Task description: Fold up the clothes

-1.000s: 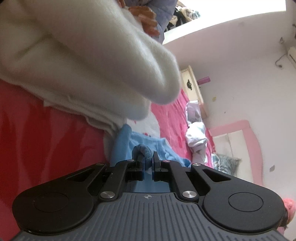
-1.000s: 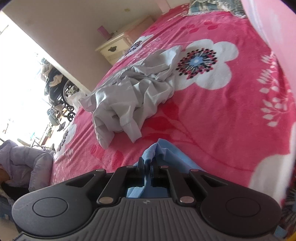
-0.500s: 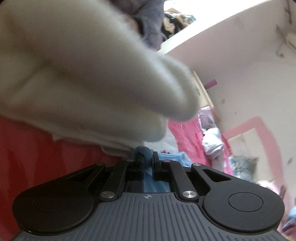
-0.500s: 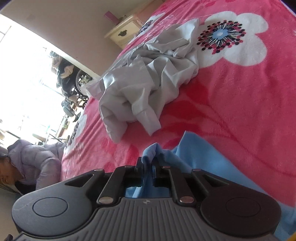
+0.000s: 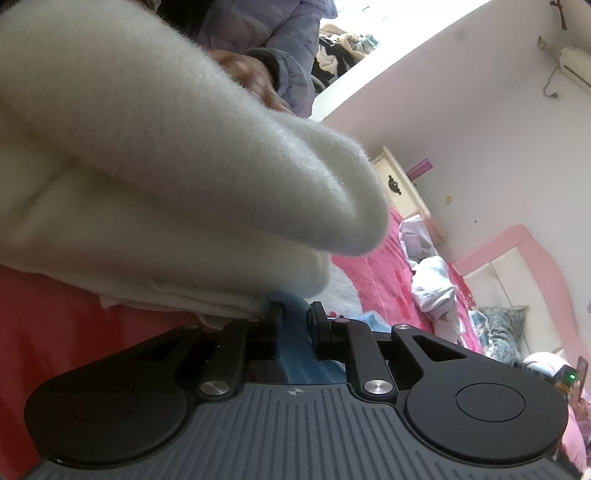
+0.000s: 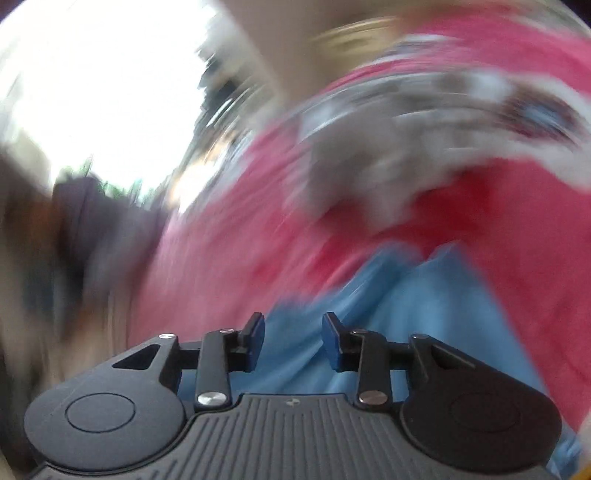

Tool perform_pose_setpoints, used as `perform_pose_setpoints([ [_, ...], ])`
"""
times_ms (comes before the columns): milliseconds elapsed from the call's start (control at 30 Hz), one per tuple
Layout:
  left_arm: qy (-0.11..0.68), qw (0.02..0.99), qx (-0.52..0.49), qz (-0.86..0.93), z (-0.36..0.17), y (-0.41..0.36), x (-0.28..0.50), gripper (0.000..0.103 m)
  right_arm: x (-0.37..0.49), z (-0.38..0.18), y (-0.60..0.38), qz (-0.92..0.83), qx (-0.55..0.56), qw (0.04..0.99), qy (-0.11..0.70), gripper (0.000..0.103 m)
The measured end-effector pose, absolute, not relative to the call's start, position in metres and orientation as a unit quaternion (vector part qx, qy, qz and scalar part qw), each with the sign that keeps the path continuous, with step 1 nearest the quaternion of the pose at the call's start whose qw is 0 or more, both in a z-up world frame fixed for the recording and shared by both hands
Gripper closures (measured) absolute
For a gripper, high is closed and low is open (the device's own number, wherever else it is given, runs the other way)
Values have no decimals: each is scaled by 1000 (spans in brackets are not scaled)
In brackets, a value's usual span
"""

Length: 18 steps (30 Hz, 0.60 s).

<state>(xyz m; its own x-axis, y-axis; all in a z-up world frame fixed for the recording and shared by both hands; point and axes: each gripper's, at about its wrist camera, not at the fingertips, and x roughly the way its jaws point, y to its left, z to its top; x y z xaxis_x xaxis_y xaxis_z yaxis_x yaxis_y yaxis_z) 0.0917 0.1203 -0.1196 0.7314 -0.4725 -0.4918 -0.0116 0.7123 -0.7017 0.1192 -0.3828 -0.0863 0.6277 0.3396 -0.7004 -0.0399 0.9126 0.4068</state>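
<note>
A light blue garment lies on the pink bed cover. My left gripper sits low over it; its jaws are opening, and a fold of the blue cloth stands loose in the gap. A thick folded white fleece garment looms just above and left of the left fingers. The right wrist view is heavily blurred. There my right gripper hangs over the blue garment with its jaws opening, and nothing is pinched between the pads.
A crumpled grey garment lies farther up the flowered cover. A white and lilac heap of clothes sits near a cream nightstand and pink headboard. A person's hand and purple sleeve show behind the fleece.
Both grippers were shut on the blue garment and have let go of it. The right gripper has swung and rolled quickly, blurring its view. The left one rolled slightly in place.
</note>
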Motion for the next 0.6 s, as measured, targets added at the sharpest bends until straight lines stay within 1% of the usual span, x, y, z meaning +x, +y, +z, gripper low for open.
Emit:
perform_pose_setpoints([
  [67,341,861,-353,-133,-120,121,91,89,120,-93,-346,145,86,877,449,85],
  [167,342,864,-347,-129,-121,118,92,89,133,-116,-309,161,0,857,490,88],
  [267,342,865,-343,-131,-120,116,92,86,153,-117,-304,145,17,873,466,90],
  [333,341,866,-339,-133,-120,115,93,83,171,-116,-310,114,51,888,443,90],
  [367,341,867,-338,-135,-120,114,93,82,175,-115,-313,95,64,896,429,89],
  [467,340,868,-336,-137,-121,113,93,80,182,-112,-331,62,133,906,397,89],
  [533,338,868,-335,-140,-120,113,91,77,170,-103,-332,89,149,905,389,89],
  [600,336,868,-335,-141,-121,112,91,76,156,-98,-316,139,122,896,403,88],
])
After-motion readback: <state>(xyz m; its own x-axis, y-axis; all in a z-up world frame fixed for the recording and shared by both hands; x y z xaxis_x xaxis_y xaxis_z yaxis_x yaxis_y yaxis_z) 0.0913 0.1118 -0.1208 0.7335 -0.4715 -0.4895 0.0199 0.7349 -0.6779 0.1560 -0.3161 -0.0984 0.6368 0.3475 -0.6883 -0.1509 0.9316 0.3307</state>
